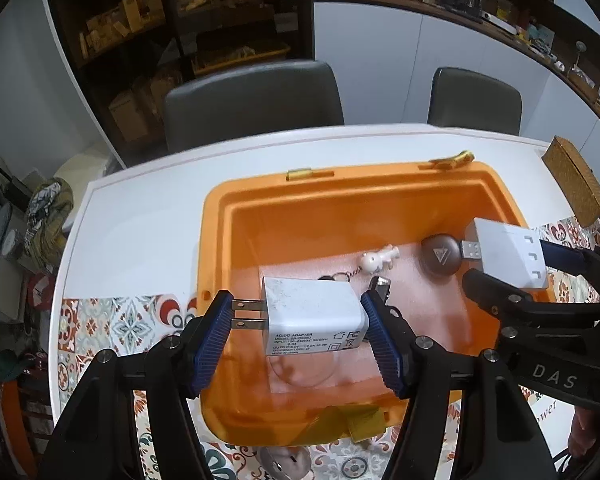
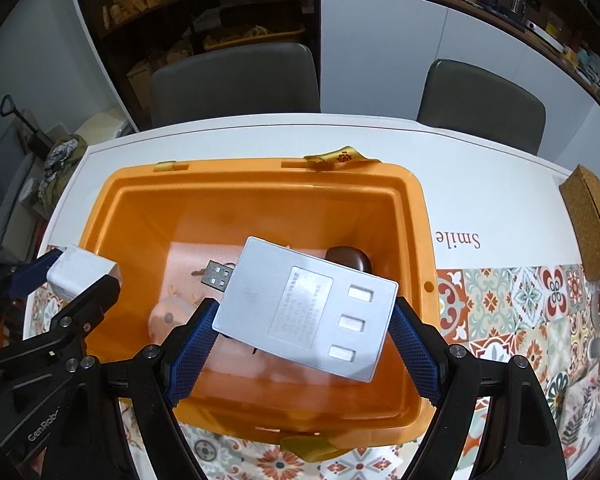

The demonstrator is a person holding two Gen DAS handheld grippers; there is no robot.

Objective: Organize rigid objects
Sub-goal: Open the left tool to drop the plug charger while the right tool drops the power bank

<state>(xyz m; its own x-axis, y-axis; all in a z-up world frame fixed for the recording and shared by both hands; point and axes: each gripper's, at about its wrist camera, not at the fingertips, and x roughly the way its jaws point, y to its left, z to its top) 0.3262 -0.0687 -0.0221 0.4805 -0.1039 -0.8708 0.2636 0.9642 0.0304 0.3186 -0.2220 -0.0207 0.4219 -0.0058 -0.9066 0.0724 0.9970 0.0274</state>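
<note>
Both grippers hold chargers above the orange bin.

The left gripper (image 1: pixel 298 322) is clamped on a white AC/DC adapter (image 1: pixel 314 314), prongs against one pad, over the orange bin (image 1: pixel 220 240). The right gripper (image 2: pixel 304 344) grips a flat white USB hub (image 2: pixel 304 312), tilted, above the same bin. On the bin floor lie a dark round puck (image 1: pixel 440 256) and a small white figure keychain (image 1: pixel 380 258). The bin sits on a white table (image 1: pixel 140 220).
</note>
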